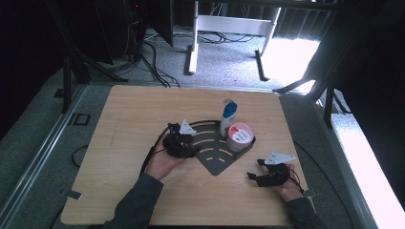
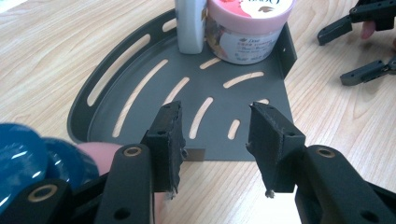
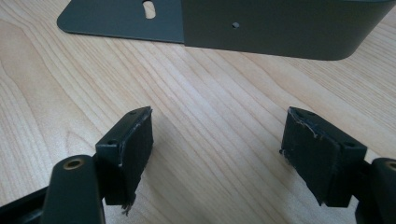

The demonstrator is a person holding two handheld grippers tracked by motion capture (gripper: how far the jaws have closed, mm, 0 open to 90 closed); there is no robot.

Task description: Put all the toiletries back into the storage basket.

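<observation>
A dark grey quarter-round slotted tray (image 1: 215,161) lies at the middle of the wooden table. At its back right corner stand a white bottle with a blue cap (image 1: 228,117) and a pink-lidded jar (image 1: 239,136), side by side. My left gripper (image 1: 191,143) is at the tray's left edge. In the left gripper view its jaws (image 2: 215,109) stand open over the near part of the tray (image 2: 275,88), with nothing between them; the bottle (image 2: 190,28) and jar (image 2: 247,32) are beyond. My right gripper (image 1: 254,170) is open to the right of the tray's tip, jaws (image 3: 217,116) over bare wood.
The tray's upright wall (image 3: 280,32) rises just ahead of the right gripper. The right gripper (image 2: 332,58) also appears at the top right of the left gripper view. A blue rounded shape (image 2: 28,154) sits by a fingertip at that view's lower left. Floor cables and stand legs lie beyond the table.
</observation>
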